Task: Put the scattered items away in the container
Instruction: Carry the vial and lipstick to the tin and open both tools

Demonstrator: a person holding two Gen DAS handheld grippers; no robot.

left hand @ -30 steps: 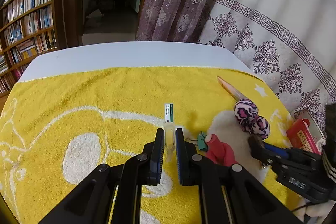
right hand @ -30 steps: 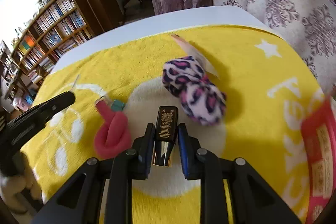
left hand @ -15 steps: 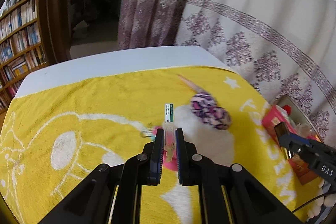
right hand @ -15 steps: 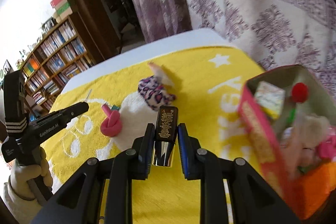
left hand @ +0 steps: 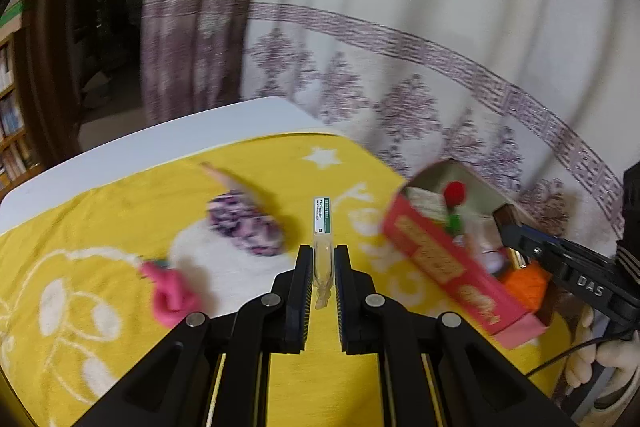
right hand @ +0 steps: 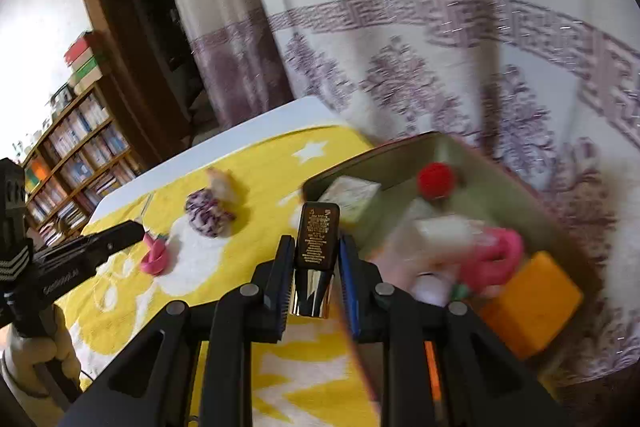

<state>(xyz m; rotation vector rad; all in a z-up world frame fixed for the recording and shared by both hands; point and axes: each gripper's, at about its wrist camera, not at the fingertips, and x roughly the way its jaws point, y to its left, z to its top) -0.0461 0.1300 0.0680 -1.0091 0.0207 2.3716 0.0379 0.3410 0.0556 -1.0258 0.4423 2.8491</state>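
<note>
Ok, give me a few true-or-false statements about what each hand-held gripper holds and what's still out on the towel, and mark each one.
1. The left hand-held gripper grips a clear tube with a green-topped label. True.
2. The right hand-held gripper is empty. False: it grips a dark cosmetic bottle.
3. The leopard-print scrunchie lies on the yellow towel. True.
4. The red box is empty. False: it holds several items, including a red pompom.
</note>
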